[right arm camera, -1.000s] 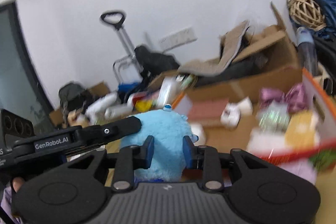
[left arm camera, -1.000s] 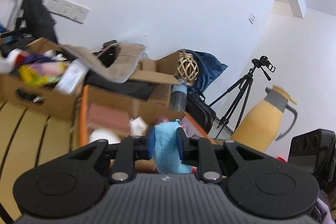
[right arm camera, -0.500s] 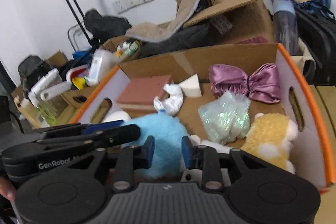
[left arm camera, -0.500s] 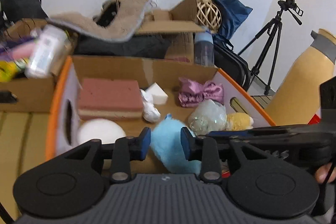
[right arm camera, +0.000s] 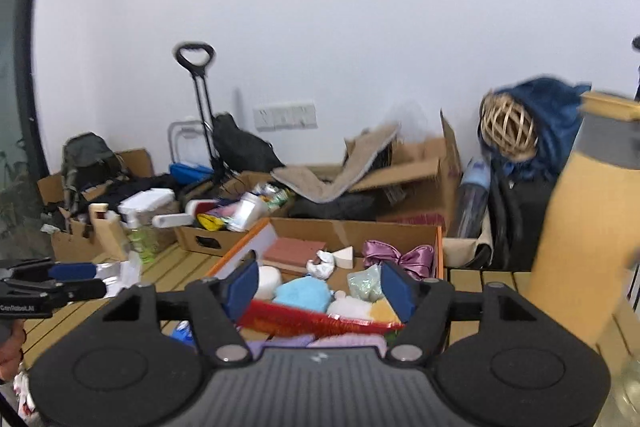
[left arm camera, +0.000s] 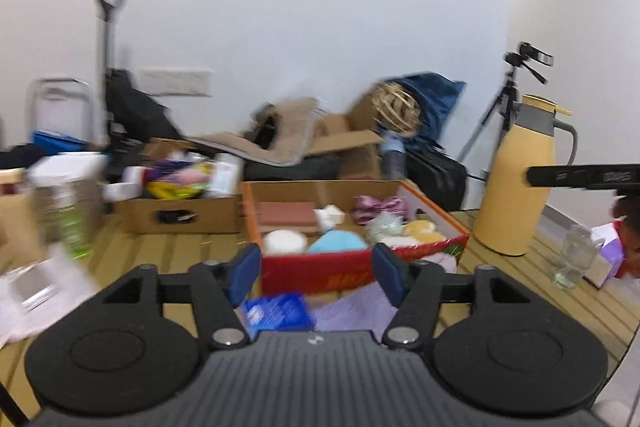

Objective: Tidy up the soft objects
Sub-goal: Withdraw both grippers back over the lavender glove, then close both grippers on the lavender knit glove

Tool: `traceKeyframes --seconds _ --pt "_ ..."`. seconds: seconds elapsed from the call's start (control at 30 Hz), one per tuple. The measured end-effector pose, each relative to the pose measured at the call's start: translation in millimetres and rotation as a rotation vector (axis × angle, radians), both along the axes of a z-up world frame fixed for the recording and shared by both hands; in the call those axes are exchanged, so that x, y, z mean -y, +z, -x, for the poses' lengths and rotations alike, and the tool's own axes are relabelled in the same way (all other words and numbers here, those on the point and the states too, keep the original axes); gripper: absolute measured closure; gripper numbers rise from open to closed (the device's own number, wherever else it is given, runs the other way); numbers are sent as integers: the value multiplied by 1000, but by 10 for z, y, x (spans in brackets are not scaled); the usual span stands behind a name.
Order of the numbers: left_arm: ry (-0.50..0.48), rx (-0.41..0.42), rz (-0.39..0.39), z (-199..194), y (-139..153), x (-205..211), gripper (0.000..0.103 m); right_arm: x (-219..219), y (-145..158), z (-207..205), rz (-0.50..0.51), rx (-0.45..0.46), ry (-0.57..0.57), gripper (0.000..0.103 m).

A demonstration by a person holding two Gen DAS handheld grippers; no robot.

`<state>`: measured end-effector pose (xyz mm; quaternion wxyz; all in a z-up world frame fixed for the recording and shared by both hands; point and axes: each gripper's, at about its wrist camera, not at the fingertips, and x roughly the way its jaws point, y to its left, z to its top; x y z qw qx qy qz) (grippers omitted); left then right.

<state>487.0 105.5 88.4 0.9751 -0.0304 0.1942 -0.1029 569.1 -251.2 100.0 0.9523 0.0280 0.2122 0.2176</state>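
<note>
The light blue plush toy point(left arm camera: 338, 242) lies in the orange-rimmed cardboard box point(left arm camera: 360, 269) on the slatted table, and it also shows in the right wrist view point(right arm camera: 302, 293). In the box point(right arm camera: 248, 247) with it are a pink sponge block point(right arm camera: 294, 251), a white round pad point(right arm camera: 269, 281), a purple satin bow point(right arm camera: 400, 257), a clear bag point(right arm camera: 364, 285) and a yellow plush point(left arm camera: 424, 229). My left gripper point(left arm camera: 318, 271) is open and empty, pulled back in front of the box. My right gripper point(right arm camera: 320, 287) is open and empty, also short of the box.
A tall yellow thermos jug point(left arm camera: 520, 183) stands right of the box, close to my right gripper point(right arm camera: 588, 227). A purple cloth point(left arm camera: 352, 307) and a blue packet point(left arm camera: 276, 311) lie before the box. Cluttered cardboard boxes point(left arm camera: 180, 211) stand behind. A clear glass point(left arm camera: 572, 255) stands at the right.
Both grippers let go of the blue plush toy, which now lies in the box. Both opened wide and drew back from the box.
</note>
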Motion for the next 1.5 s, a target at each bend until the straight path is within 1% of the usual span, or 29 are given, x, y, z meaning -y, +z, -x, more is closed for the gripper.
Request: traceKeyframes --seconds 0.03,0.07,0.1,0.13,0.2,0.23,0.27,0.33,0.37,0.43,0.53,0.57,0.63,0.67,0.73,0.83,0.9,1.03,1.13,1.2,1.27,1.3,1.33,1.37,1.4,1.43,1.47,1.5 --pt "15 14 -7 198 -15 8 31 26 7 155 -7 16 9 27" --pt "34 32 -21 416 -42 37 30 44 -3 344 -12 41 17 26" --pt "51 44 -33 557 -58 61 26 50 -28 521 -12 68 21 25" --pt "71 55 -45 718 -83 85 20 47 -54 657 -5 82 20 24" --pt "114 68 -52 1032 -124 131 15 13 -132 929 -1 96 2 24" --pt "127 73 -55 1177 -149 136 13 -9 -187 1066 -9 102 -2 24" --pt "136 82 -57 1325 -169 166 13 -23 -234 1190 -22 105 -4 23" --pt "148 106 -60 1559 -195 229 5 -69 -339 1476 -26 128 -17 18" --pt "142 130 -63 1700 -210 262 3 -93 -399 1621 -17 137 -29 15" --pt "114 151 -71 1896 -208 335 1 -128 -510 1891 1 130 -34 14" --pt "68 155 -70 2042 -201 420 0 -114 -609 2200 -11 79 -15 14" --pt "59 159 -79 2077 -190 466 0 -107 -609 2281 -10 77 -16 14" --pt "46 173 -79 2112 -191 508 0 -71 -583 2443 6 96 -16 12" --pt "39 176 -69 2129 -197 514 0 -48 -564 2490 16 108 -23 9" --pt "27 170 -48 2123 -228 509 0 -1 -528 2516 26 116 -60 8" --pt "42 132 -38 2025 -351 477 0 22 -536 2497 20 114 -91 8" --pt "51 94 -27 1909 -459 452 0 27 -603 2464 3 115 -97 9" --pt "67 34 -18 1628 -654 459 0 -12 -869 2192 -6 39 -100 10" --pt "62 3 -9 1254 -751 473 0 -66 -1033 1874 -9 -10 -93 16" --pt "61 -24 6 943 -792 478 1 -103 -1111 1630 -22 -33 -88 23" --pt "52 -84 41 523 -848 469 8 -156 -1179 1327 -29 -59 -80 28" --pt "45 -113 65 361 -879 465 14 -186 -1204 1187 -31 -72 -76 30" --pt "30 -151 104 123 -923 459 19 -224 -1226 1007 -33 -82 -69 30" --pt "26 -183 128 -74 -966 466 22 -261 -1242 854 -36 -90 -64 32" --pt "22 -222 134 -302 -1030 496 27 -292 -1254 720 -43 -97 -58 32" --pt "25 -250 116 -473 -1081 532 34 -352 -1273 511 -50 -105 -35 32" --pt "32 -261 84 -637 -1132 576 35 -398 -1304 326 -56 -113 -10 32" --pt "32 -248 59 -721 -1169 628 36 -459 -1352 127 -53 -131 10 33"
